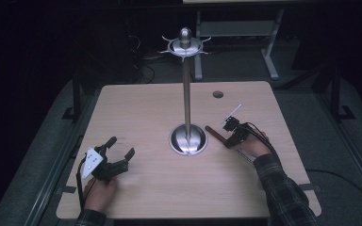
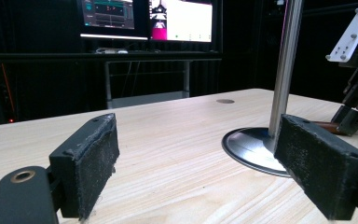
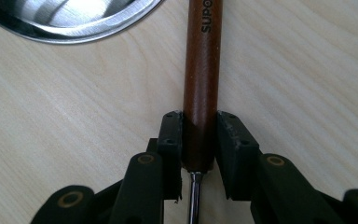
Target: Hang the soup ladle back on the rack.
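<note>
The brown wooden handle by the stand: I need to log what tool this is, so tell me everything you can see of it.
The brown wooden handle is a smooth, glossy, reddish-brown round stick with dark letters "SUPO" printed near its far end. A thin shiny metal shaft comes out of its near end. It lies flat on the light wooden table, just right of the stand's round metal base, apart from it. The right tongs straddle its near end, both pads against its sides. The tool's working end cannot be made out.
</note>
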